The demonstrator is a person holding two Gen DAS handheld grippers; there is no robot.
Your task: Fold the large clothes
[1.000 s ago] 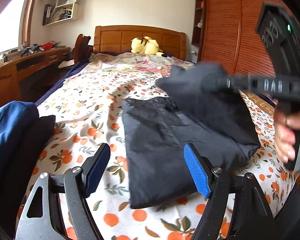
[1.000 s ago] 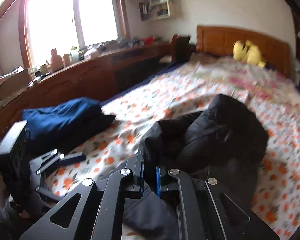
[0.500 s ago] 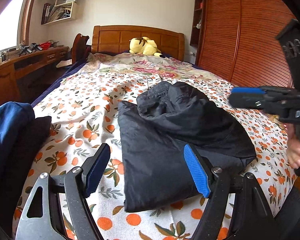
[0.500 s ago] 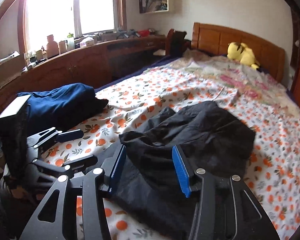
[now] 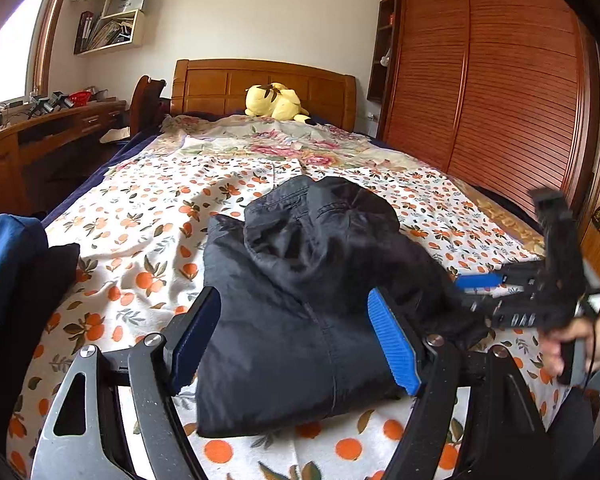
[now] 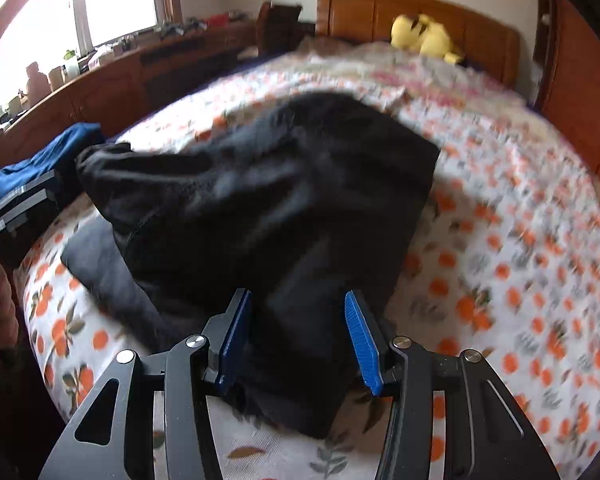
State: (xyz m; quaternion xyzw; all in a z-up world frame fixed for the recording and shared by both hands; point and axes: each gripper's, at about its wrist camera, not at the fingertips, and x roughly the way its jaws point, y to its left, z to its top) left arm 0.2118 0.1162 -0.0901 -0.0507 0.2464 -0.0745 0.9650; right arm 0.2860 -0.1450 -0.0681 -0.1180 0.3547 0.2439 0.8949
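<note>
A black garment (image 5: 300, 292) lies folded over on itself on the orange-print bedsheet (image 5: 148, 216), its top layer rumpled. It also shows in the right wrist view (image 6: 268, 200), blurred. My left gripper (image 5: 296, 340) is open and empty, just above the garment's near edge. My right gripper (image 6: 296, 340) is open and empty, its fingers over the garment's near right corner. It shows in the left wrist view (image 5: 480, 292) at the garment's right edge, held by a hand.
A folded blue garment on a dark one (image 5: 8, 264) lies at the bed's left edge. A yellow plush toy (image 5: 276, 102) sits by the wooden headboard. A wooden desk (image 5: 28, 136) runs along the left, a wardrobe (image 5: 492, 80) along the right.
My right gripper let go of the black garment's upper layer, which dropped onto the lower part. It then moved down to the garment's right edge. My left gripper stayed open and nearly still.
</note>
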